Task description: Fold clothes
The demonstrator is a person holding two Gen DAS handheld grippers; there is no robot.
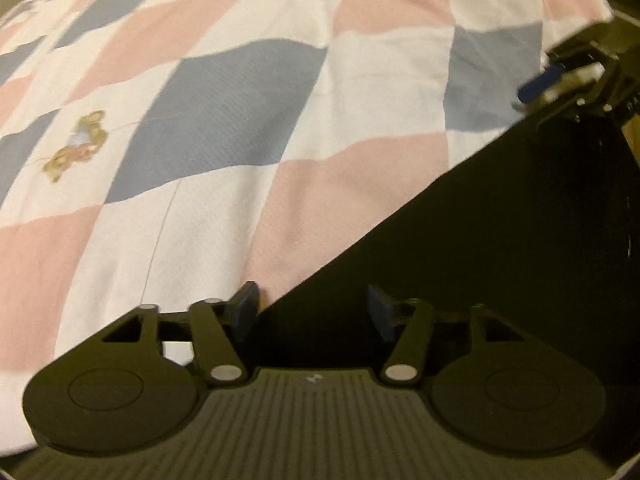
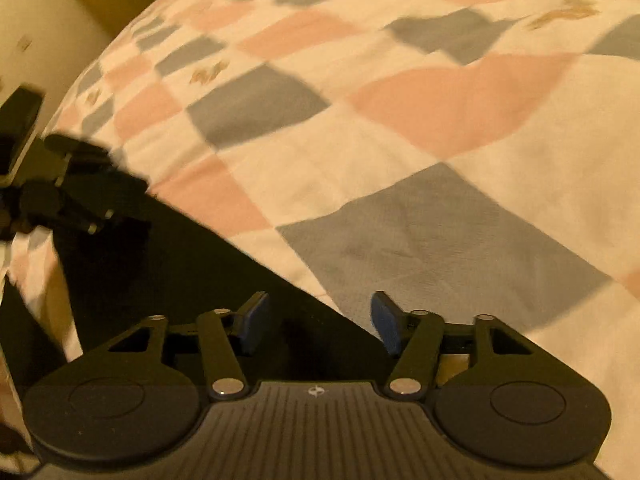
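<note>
Hovering over one dark garment on a checked bedspread

One dark garment [image 1: 500, 240] lies flat on a checked bedspread [image 1: 224, 120]; its straight edge runs diagonally in both wrist views, long axis unclear since most is cut off. Left gripper [image 1: 314, 312] sits over that edge, fingers apart, nothing between them. Right gripper [image 2: 320, 322] likewise spread and empty over the garment [image 2: 192, 280]. Bedspread is pink, grey and white, with small bear prints [image 1: 76, 146]. A pale wall [image 2: 36, 20] shows at far left.

I can read no text or numbers; only a small pale emblem [image 2: 316, 391] sits on my right tool's body.
</note>
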